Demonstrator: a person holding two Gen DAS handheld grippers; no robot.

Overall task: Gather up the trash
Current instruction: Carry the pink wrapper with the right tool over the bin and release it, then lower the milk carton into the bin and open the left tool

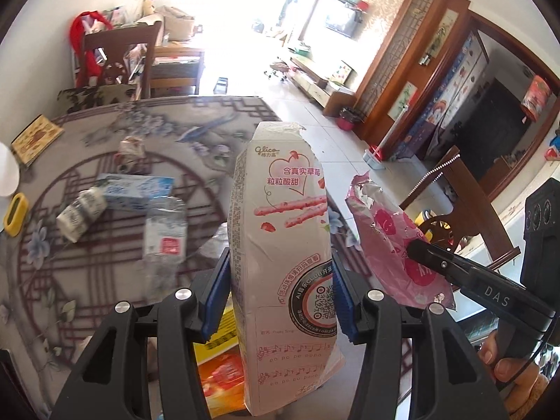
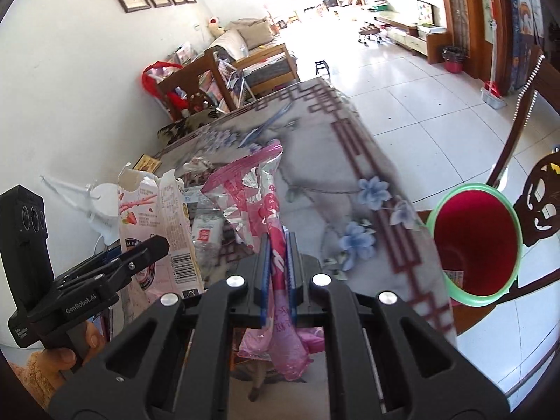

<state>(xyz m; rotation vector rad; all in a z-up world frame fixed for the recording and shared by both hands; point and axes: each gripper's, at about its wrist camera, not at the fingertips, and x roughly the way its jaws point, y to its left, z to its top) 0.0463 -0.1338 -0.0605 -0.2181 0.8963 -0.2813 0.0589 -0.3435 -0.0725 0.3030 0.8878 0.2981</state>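
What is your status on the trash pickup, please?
Left gripper shut on snack box. Right gripper shut on pink wrapper. Red bin at right, nothing in the way.

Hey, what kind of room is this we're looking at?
Most likely a home's living and dining room: a dining table with a patterned cloth and wooden chair, a sofa by the wall, and a TV over a low cabinet.

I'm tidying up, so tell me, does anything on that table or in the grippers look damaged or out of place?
Yes. The pink snack box clamped in the left gripper has a ragged, torn-open top. On the table, a crushed clear bottle, a small white bottle and a blue-white carton lie tipped over.
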